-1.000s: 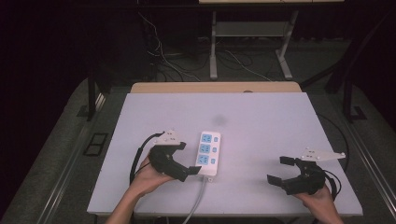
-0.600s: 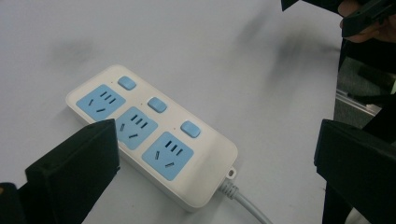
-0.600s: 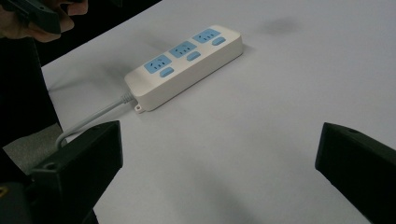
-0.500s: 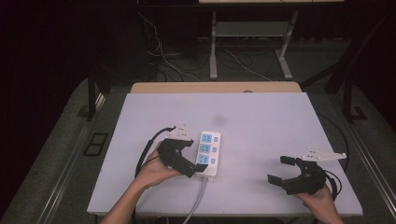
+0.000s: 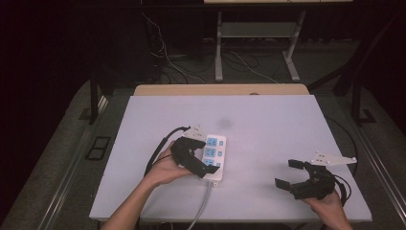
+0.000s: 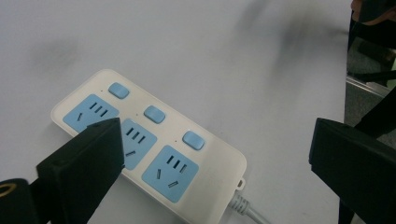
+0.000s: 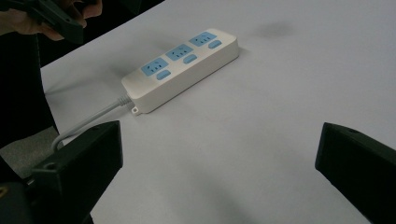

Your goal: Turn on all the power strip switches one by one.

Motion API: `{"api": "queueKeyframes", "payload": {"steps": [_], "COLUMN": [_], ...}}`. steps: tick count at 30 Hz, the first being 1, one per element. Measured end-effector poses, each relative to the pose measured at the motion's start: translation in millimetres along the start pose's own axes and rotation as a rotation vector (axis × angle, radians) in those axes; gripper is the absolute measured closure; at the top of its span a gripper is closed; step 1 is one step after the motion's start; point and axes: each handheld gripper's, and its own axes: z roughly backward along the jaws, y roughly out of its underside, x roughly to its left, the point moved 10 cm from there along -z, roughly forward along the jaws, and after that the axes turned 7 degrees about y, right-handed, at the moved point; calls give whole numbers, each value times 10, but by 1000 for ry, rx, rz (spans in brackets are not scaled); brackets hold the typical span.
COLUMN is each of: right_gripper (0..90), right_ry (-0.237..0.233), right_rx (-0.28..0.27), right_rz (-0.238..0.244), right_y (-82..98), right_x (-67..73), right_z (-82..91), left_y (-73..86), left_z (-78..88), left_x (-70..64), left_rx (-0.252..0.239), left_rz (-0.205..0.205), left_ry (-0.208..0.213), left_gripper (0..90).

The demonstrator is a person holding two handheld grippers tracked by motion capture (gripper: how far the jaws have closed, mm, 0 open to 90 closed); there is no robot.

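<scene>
Near the table's point(image 5: 268, 110) front edge lies a smooth white power strip point(image 5: 214, 155) with blue sockets. My left gripper point(image 5: 206, 165) hangs spread above it. My right gripper point(image 5: 287, 175) gapes too.

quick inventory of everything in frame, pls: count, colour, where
table: 1, white top with a wooden strip along the far edge, centre of the high view.
power strip: 1, white with three blue sockets and three blue switches, lying flat left of the table's centre.
power strip cord: 1, light grey, runs off the near table edge.
metal frame: 1, grey, on the floor beyond the table.
loose cables: several, pale, on the floor beyond the table.
left gripper: 1, black, open, over the strip's near end.
right gripper: 1, black, open, near right of the table, off the strip.
</scene>
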Motion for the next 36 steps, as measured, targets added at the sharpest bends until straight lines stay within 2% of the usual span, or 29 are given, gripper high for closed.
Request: {"api": "queueKeyframes", "payload": {"steps": [5,11,12,14,17,18,21,22,23,28,36], "right_gripper": [5,6,6,5,5,5,5,6,6,5,6], "right_ry": [1,4,12,14,16,16,14,14,14,19,21], "right_rx": [-1,1,5,7,12,12,13,13,13,17,19], "right_rz": [1,-2,2,2,5,5,5,5,5,7,9], "right_y": [0,3,8,11,16,16,17,18,18,26,29], "right_x": [-4,-14,-22,-23,-21,-21,-18,-18,-18,-26,-28], "right_z": [1,-1,-7,-9,-23,-23,-27,-27,-27,-28,-34], "left_y": [3,10,11,14,28,35,49,49,49,62,112], "left_z": [-54,-106,-115,-126,-156,-168,-202,-210,-215,-250,-319], "left_x": [31,81,90,95,102,104,100,95,93,107,143], "left_rx": [15,26,28,31,43,49,60,60,63,71,104], "left_rz": [2,-2,-3,-1,-3,-3,-8,-14,-16,-7,-5], "left_ry": [2,-18,-20,-18,-16,-16,-11,-7,-2,17,35], "left_gripper": [85,251,308,337,460,460,561,653,653,874,893]}}
